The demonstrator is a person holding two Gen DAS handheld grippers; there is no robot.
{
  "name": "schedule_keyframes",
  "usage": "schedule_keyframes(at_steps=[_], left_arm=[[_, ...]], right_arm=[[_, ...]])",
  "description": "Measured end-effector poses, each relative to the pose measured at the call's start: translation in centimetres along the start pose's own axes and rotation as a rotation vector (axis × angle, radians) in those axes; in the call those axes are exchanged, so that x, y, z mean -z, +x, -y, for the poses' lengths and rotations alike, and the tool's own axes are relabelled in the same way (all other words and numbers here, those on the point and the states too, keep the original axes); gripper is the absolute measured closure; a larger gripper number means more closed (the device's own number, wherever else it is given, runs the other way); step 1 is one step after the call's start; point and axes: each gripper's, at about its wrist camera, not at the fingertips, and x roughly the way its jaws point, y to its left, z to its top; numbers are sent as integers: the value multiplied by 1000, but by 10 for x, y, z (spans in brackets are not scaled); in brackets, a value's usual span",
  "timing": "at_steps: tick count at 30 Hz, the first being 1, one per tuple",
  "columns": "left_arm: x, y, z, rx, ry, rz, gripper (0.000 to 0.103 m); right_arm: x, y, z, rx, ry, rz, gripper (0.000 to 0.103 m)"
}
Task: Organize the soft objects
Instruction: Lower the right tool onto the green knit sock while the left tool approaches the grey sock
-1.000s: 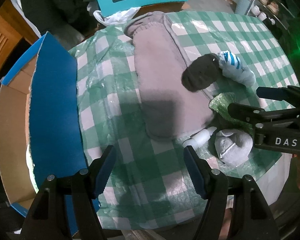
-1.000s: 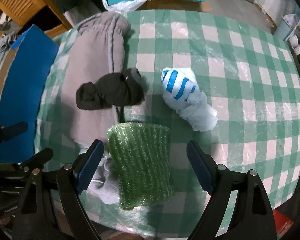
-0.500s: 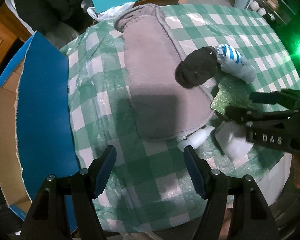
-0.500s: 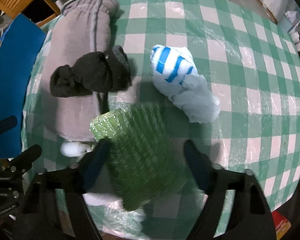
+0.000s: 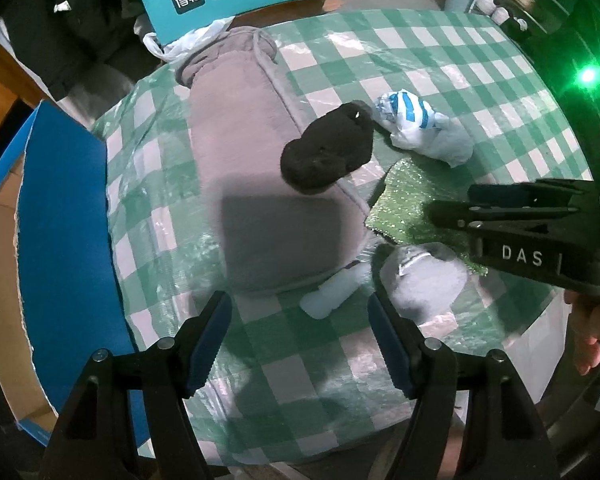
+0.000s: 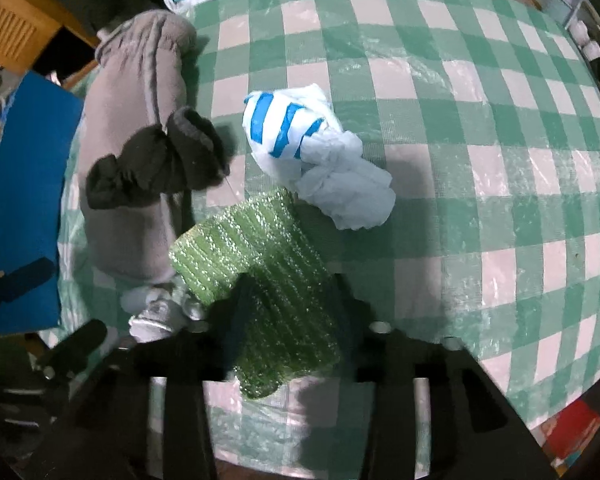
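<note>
The right gripper [image 6: 292, 300] is closing on the green bubble wrap [image 6: 256, 264] at the table's [image 6: 500, 160] six o'clock edge; whether it grips yet, I cannot tell. The left gripper [image 5: 300, 332] hovers with fingers spread wide. Next, I judge: clamp firmly, then lift toward the box [image 5: 64, 240] at nine o'clock.

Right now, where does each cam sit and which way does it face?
Left wrist: on the left tongs, looking down at the long grey fleece garment; blue-padded fingers open, the person's hand at right.
Right wrist: on the right tongs, looking down at the green bubble-wrap sheet between its dark fingers.
Shared: the rolled black sock and the blue-striped white plastic bag.
</note>
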Motion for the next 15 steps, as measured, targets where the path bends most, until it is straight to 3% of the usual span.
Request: schedule_keyframes(at_steps=[2, 5, 11, 13, 15], left_arm=[[0, 2, -1, 13, -9, -7, 31], [0, 5, -1, 18, -17, -17, 31], [-1, 6, 2, 15, -17, -24, 31], [-2, 5, 3, 15, -17, -22, 31], [-4, 5, 5, 18, -14, -19, 31]], right_arm=[[1, -2, -1, 8, -17, 22, 33], [1, -1, -9, 11, -52, 26, 32], [0, 21, -25, 99, -116, -18, 32], [1, 23, -28, 122, -146, -7, 35], [2, 21, -28, 127, -153, -1, 50]])
